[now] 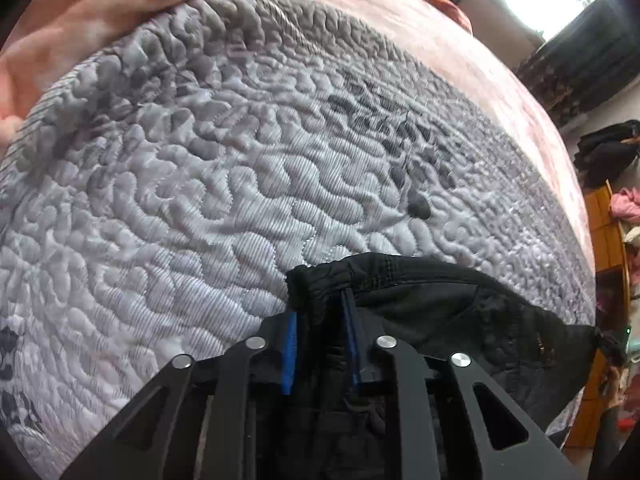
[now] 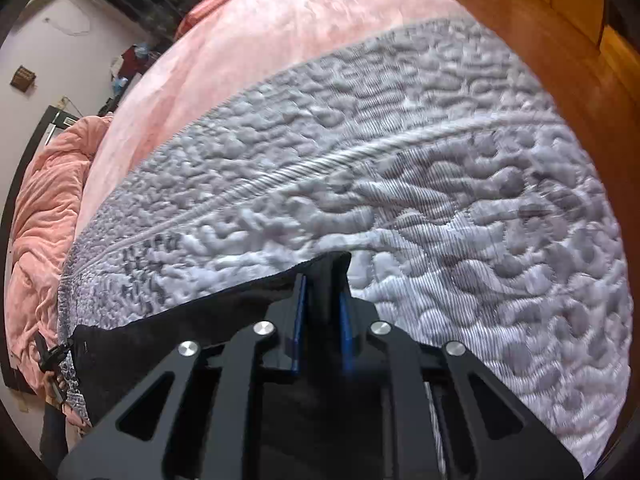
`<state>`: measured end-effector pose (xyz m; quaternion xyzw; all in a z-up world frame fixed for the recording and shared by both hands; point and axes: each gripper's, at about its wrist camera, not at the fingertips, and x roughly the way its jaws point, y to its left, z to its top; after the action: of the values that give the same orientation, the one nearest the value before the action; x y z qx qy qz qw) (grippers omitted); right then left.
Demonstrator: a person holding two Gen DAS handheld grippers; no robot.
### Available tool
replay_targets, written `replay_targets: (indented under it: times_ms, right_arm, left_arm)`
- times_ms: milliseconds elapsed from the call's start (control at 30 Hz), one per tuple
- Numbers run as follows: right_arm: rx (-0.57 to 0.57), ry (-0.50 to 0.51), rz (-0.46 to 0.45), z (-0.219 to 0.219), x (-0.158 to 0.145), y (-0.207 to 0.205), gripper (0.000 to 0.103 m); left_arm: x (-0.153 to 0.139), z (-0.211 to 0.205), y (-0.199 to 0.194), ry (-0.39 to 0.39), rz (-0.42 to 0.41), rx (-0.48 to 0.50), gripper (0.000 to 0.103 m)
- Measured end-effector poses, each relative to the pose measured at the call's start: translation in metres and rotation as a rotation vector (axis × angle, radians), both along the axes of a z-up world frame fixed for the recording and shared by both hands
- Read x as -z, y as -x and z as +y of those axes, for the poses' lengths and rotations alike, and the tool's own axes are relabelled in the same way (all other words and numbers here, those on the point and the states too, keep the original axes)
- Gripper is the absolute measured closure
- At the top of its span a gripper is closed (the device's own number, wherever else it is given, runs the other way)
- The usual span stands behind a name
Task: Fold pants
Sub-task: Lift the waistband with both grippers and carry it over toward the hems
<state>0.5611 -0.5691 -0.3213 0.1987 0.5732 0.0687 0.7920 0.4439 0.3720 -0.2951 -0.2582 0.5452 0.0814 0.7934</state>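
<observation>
Black pants (image 1: 452, 312) lie on a grey quilted bedspread (image 1: 224, 184). In the left wrist view my left gripper (image 1: 320, 308) is shut on a bunched corner of the pants, the cloth pinched between its blue pads. The edge of the pants runs off to the right, where a small part of the other gripper shows at the far corner. In the right wrist view my right gripper (image 2: 322, 292) is shut on another corner of the pants (image 2: 168, 344), whose edge stretches away to the lower left across the bedspread (image 2: 460, 220).
A pink blanket (image 2: 248, 52) covers the bed beyond the grey spread, with a crumpled pink duvet (image 2: 44, 216) at the left. Wooden floor (image 2: 532, 16) lies past the bed's edge. Clothes hang on a wooden rack (image 1: 612, 200) at the right.
</observation>
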Motion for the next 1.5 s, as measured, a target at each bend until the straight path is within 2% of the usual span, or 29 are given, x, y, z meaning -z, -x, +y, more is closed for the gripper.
replay_targets:
  times_ms: [133,433,700,1067,1300,1500]
  right_arm:
    - [0.011,0.016,-0.036,0.002,-0.027,0.014,0.093]
    - [0.026,0.043,-0.138,0.008,-0.108,0.071,0.094]
    - [0.062,0.055,-0.193,0.004,-0.162,0.123,0.094]
    - [0.121,0.060,-0.218,-0.001,-0.186,0.197,0.094]
    - [0.147,0.063,-0.248,-0.002,-0.199,0.243,0.094]
    - [0.169,0.070,-0.252,-0.005,-0.195,0.277,0.094]
  left_arm:
    - [-0.020,0.000,0.009,0.011,-0.041,-0.010,0.093]
    - [-0.067,-0.008,0.027,0.026,-0.119,0.006,0.094]
    - [-0.107,-0.015,0.054,0.045,-0.184,0.022,0.094]
    - [-0.146,-0.026,0.097,0.061,-0.251,0.043,0.094]
    - [-0.162,-0.031,0.130,0.081,-0.290,0.045,0.094]
    - [-0.164,-0.029,0.162,0.099,-0.303,0.030,0.094]
